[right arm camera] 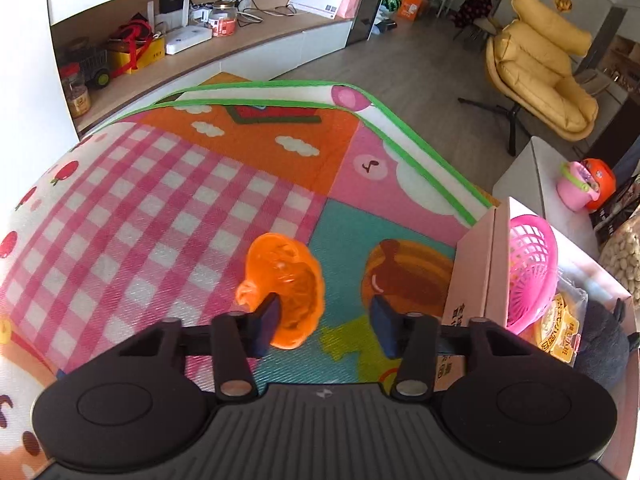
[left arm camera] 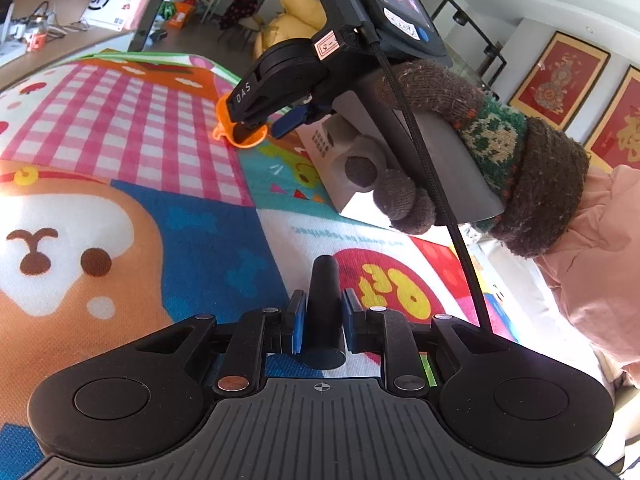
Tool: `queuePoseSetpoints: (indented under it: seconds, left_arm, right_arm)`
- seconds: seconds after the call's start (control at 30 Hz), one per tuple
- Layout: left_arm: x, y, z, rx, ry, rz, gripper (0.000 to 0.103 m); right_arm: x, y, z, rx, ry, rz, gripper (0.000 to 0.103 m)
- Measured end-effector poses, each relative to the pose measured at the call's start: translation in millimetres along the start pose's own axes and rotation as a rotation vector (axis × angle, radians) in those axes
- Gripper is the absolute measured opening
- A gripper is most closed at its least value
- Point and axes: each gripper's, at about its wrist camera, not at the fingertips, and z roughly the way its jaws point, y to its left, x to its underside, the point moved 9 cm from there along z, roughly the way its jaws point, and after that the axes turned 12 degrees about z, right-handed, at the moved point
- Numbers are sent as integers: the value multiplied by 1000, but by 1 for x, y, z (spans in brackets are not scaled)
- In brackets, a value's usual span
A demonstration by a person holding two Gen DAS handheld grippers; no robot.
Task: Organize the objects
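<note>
My left gripper point(left arm camera: 323, 322) is shut on a black cylinder point(left arm camera: 325, 312) that stands upright between its blue pads, above the colourful play mat point(left arm camera: 120, 168). My right gripper point(right arm camera: 326, 320) is open; an orange translucent toy scoop point(right arm camera: 286, 284) lies on the mat against its left finger point(right arm camera: 266, 326), partly between the jaws. In the left wrist view the right gripper point(left arm camera: 276, 120) hovers over the same orange scoop point(left arm camera: 240, 136), held by a gloved hand point(left arm camera: 460, 148).
A pink cardboard box point(right arm camera: 474, 264) stands at the mat's right edge with a pink basket point(right arm camera: 532, 268) and snack packs inside. A yellow chair point(right arm camera: 544, 76) stands beyond on the grey floor. A shelf with clutter point(right arm camera: 160, 40) runs along the far wall.
</note>
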Motion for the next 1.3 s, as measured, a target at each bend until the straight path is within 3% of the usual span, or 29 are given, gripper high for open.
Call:
queuePoseSetpoints:
  seconds: [0.1, 0.5, 0.67, 0.77, 1.0, 1.1, 1.17, 1.27, 1.3]
  left_arm:
    - [0, 0, 0, 0, -3, 1, 22]
    - [1, 2, -1, 10, -6, -16, 22]
    - [1, 2, -1, 8, -7, -19, 22]
    - [1, 2, 0, 5, -8, -16, 22]
    - [1, 2, 0, 5, -8, -17, 22]
    - [2, 2, -1, 7, -9, -22, 22]
    - [2, 1, -1, 7, -9, -22, 22]
    - [2, 1, -1, 8, -10, -24, 22]
    - [2, 1, -1, 9, -10, -26, 22]
  right_arm:
    - [3, 3, -4, 10, 13, -22, 25]
    - [27, -14, -45, -50, 22, -13, 25]
    - [22, -22, -66, -83, -29, 17, 26]
    - [15, -25, -70, -108, -53, 42, 49]
    - [-2, -12, -44, -125, -63, 57, 82]
    - [-9, 2, -27, -162, -40, 69, 90]
    - [-13, 10, -14, -135, -42, 43, 92]
    - [-16, 10, 5, -102, -29, 51, 92]
    - [-17, 7, 10, -104, -16, 77, 88]
